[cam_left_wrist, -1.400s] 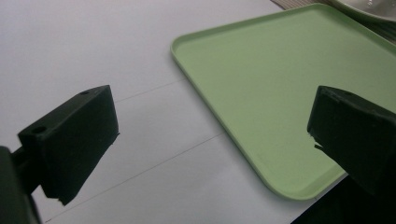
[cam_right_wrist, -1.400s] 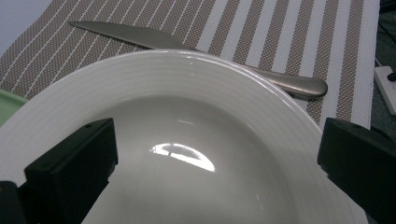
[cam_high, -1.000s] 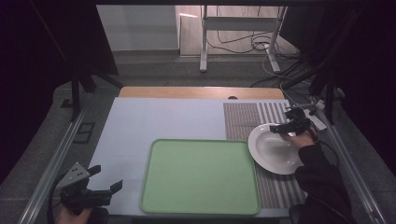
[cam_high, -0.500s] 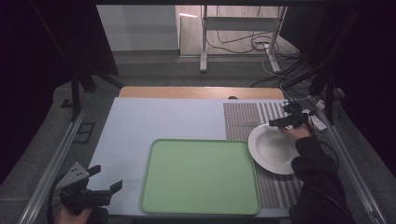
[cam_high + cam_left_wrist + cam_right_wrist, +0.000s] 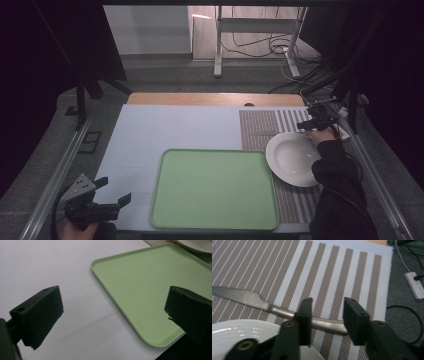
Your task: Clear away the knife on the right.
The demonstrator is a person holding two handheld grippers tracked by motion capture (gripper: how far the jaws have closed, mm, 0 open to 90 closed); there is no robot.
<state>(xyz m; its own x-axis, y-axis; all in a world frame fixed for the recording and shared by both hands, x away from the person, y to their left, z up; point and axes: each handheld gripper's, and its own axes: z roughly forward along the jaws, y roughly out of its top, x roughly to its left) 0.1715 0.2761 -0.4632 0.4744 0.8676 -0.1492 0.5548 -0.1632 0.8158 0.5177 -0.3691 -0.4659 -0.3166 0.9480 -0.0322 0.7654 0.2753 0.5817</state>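
High view: a green tray [image 5: 215, 189] lies at the near middle of the pale table [image 5: 170, 130], and a white plate [image 5: 294, 159] sits at its 3 o'clock side on a brown-and-white striped placemat [image 5: 260, 125], its rim just beside the tray's edge. The right gripper [image 5: 311, 123] hovers at the plate's 1 o'clock, over the mat's far part. In the right gripper view its jaws stand a narrow way apart, straddling the handle end of a grey metal knife [image 5: 262, 303] that lies flat on the mat, blade running toward 9 o'clock past the plate's rim; I cannot tell whether the pads touch the handle. The left gripper [image 5: 114, 192] is at the tray's 8 o'clock, near the table's near corner, its jaws spread wide with nothing between them, and the left gripper view looks across bare table to the tray's corner.
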